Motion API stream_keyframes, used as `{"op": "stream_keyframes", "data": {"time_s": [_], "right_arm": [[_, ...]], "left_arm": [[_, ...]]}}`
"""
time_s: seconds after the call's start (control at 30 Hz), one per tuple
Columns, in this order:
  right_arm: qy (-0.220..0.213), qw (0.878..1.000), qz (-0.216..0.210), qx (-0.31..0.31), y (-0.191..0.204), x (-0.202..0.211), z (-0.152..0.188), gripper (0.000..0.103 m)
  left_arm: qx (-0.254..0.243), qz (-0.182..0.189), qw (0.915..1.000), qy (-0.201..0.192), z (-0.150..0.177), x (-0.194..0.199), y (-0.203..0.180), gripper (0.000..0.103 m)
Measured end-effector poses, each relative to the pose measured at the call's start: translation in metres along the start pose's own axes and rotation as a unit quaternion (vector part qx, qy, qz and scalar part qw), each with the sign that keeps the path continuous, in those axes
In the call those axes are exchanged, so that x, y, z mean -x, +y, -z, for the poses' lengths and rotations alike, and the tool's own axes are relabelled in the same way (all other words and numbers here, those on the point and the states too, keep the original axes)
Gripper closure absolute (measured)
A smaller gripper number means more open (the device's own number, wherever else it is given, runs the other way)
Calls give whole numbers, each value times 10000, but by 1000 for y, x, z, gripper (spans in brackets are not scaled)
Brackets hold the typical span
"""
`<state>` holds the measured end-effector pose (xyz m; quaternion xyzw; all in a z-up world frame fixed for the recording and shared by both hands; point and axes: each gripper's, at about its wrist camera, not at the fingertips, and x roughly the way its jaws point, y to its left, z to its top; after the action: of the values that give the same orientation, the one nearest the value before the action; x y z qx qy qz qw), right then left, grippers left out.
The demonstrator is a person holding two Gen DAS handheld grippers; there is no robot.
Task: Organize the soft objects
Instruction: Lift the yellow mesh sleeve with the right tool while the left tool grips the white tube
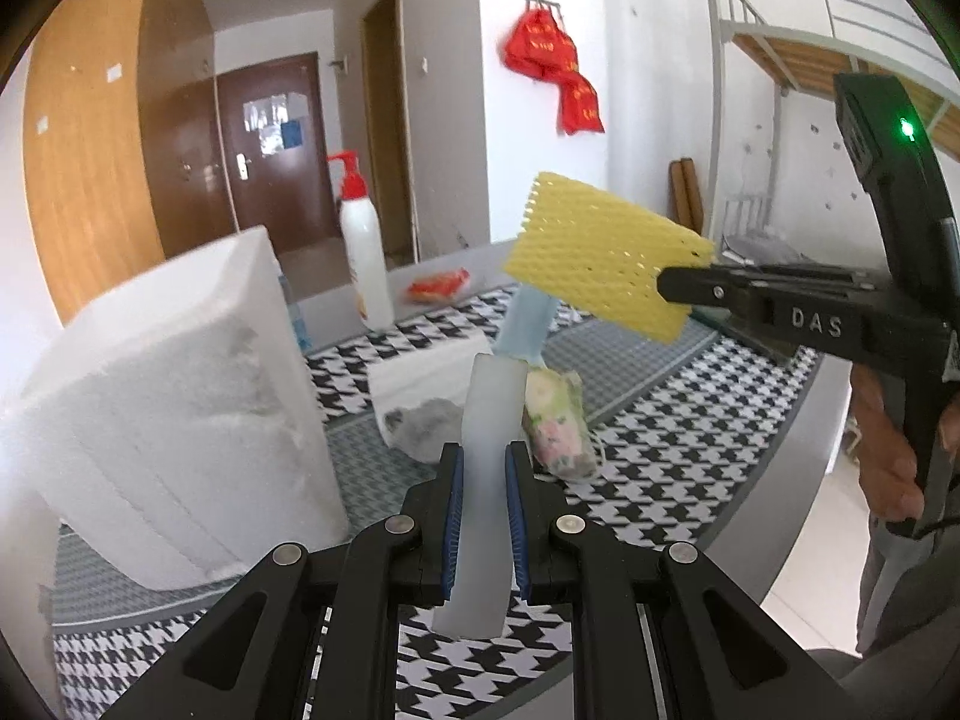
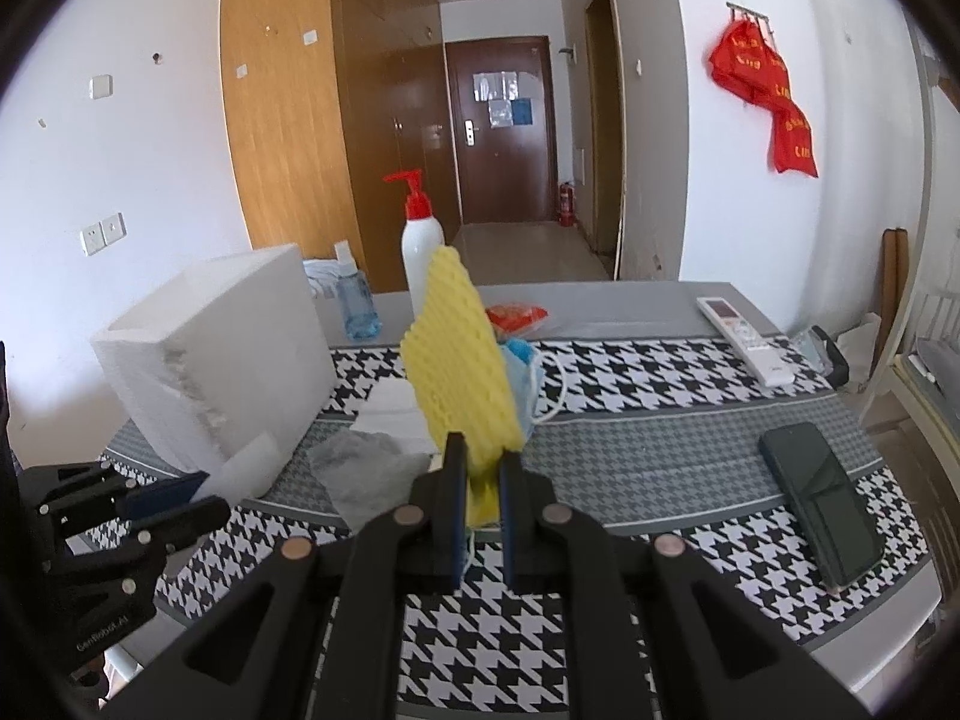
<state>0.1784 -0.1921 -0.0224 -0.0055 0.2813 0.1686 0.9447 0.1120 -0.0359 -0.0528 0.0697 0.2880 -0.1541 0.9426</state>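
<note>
My left gripper [image 1: 483,456] is shut on a white foam strip [image 1: 485,480] and holds it upright above the table, beside the white foam box [image 1: 174,408]. My right gripper [image 2: 482,450] is shut on a yellow foam net sheet [image 2: 459,372] and holds it in the air; the sheet also shows in the left wrist view [image 1: 606,252]. On the tablecloth lie a blue face mask [image 1: 528,324], a floral pouch [image 1: 558,420], a white folded cloth [image 1: 420,378] and a grey crumpled plastic bag [image 2: 360,468].
A white pump bottle [image 2: 422,240], a blue spray bottle [image 2: 355,306] and a red packet [image 2: 516,317] stand toward the back. A remote [image 2: 744,339] and a black phone [image 2: 822,498] lie on the right. The houndstooth tablecloth [image 2: 660,420] covers the table.
</note>
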Motion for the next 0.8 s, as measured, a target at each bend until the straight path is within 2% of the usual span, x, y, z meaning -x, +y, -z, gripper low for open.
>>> {"op": "stream_keyframes", "data": {"time_s": [0.8], "right_arm": [[-464,9987,-106,168,30,21,-19,91]], "left_arm": [[56,-412,9951,-895,-39,45,19,88]]}}
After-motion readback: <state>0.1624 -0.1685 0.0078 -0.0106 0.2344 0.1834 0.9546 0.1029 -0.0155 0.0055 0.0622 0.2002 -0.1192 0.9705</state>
